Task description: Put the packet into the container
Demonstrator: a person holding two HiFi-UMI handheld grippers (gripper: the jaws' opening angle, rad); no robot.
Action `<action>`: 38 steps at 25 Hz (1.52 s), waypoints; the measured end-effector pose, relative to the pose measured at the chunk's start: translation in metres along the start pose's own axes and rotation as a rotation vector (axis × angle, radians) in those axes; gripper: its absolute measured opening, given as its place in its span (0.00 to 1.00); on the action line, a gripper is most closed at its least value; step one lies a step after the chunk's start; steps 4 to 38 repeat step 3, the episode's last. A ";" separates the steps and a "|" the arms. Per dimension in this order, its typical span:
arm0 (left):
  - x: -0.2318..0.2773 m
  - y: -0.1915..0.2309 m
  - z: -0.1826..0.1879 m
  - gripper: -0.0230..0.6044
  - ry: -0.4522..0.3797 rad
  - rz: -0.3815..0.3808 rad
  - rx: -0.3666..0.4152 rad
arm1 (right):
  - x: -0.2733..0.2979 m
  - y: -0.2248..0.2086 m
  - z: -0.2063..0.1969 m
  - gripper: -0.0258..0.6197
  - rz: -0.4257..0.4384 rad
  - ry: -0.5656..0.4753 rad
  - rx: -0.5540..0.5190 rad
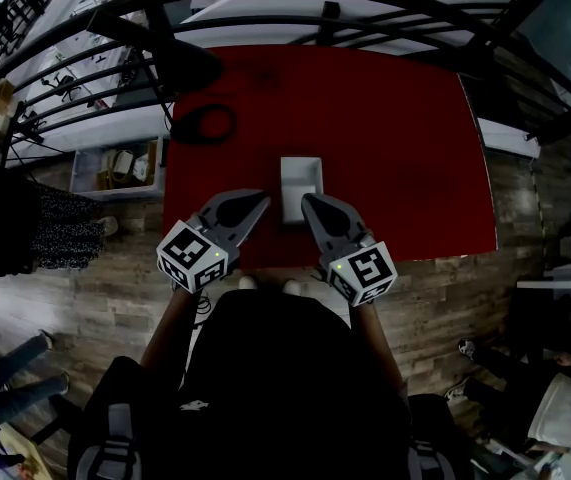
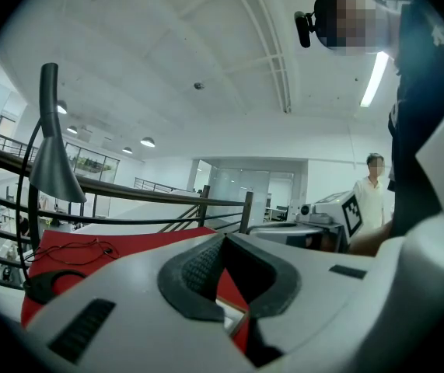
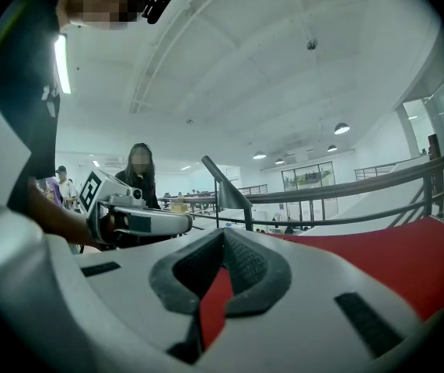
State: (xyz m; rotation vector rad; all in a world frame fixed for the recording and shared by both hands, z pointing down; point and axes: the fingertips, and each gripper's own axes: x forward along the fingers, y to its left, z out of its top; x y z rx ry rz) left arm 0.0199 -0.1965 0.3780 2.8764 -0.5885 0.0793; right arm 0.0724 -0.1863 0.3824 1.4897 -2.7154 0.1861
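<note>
Red table; container between left claw and right claw.

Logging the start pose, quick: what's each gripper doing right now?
Left gripper: closed, holding nothing.
Right gripper: closed, holding nothing.

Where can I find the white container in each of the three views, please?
Head view: the white container stands on the near middle of the table, at the tips of the left gripper and right gripper.
Left gripper view: only a pale sliver shows below the shut jaws, and it is probably the container.
Right gripper view: not in it.
Shared landmark: the red table.
</note>
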 end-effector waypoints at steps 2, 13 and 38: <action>0.002 0.000 -0.001 0.05 0.002 0.000 0.000 | -0.001 -0.002 -0.001 0.07 -0.003 0.001 0.001; 0.002 0.000 -0.001 0.05 0.003 0.000 0.001 | -0.001 -0.004 -0.001 0.07 -0.004 0.002 0.002; 0.002 0.000 -0.001 0.05 0.003 0.000 0.001 | -0.001 -0.004 -0.001 0.07 -0.004 0.002 0.002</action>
